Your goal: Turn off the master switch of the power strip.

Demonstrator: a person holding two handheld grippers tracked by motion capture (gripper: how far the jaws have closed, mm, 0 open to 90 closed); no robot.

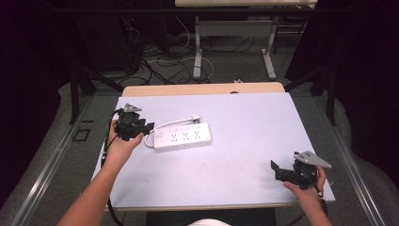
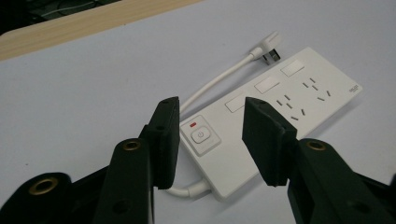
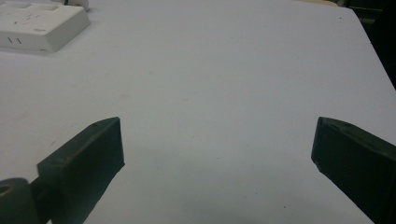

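White plastic marked the power strip (image 1: 182, 137), which lay flat on the pale mat (image 1: 244, 155) left of centre, well back from every edge. Its short cord (image 2: 212, 84) curled behind it to a plug (image 2: 268, 50) lying on the mat near the strip's far long side. The left gripper (image 1: 147, 128) hovered just beside the strip's switch end, jaws spread apart with nothing between them; in the left gripper view they framed the power button (image 2: 201, 136). The right gripper (image 1: 275, 170) sat near the mat's front right corner, well apart from the strip, its jaws spread wide over bare mat. Open surface stretched between the two grippers and to the right of the strip. A strip of wooden table edge (image 1: 202, 89) showed beyond the mat's far side.
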